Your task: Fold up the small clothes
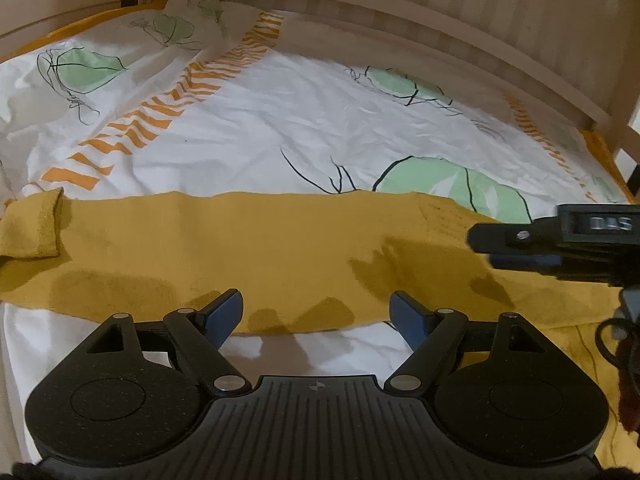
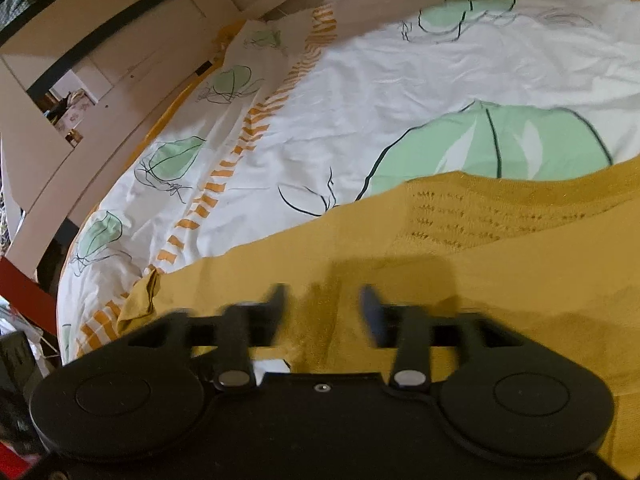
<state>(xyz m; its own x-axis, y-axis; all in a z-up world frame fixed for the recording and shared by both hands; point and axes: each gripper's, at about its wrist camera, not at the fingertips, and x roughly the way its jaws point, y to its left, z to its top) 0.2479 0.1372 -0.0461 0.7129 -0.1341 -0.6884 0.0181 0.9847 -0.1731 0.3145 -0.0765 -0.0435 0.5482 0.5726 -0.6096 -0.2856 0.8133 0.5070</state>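
A mustard-yellow knit garment (image 1: 248,248) lies flat across the bed, its left sleeve end folded over (image 1: 36,228). My left gripper (image 1: 316,312) is open and empty, hovering at the garment's near edge. My right gripper (image 1: 496,246) comes in from the right over the garment's right part. In the right wrist view the garment (image 2: 500,264) fills the lower right, with a patterned knit band (image 2: 480,216). There my right gripper (image 2: 324,306) is blurred, open and empty, just above the cloth.
The bed has a white cover (image 1: 280,120) with green leaf prints and orange stripes. A pale wooden bed frame (image 1: 460,32) curves along the far side. A white cupboard (image 2: 80,60) stands beyond the bed's left side. A cable (image 1: 616,340) hangs at the right.
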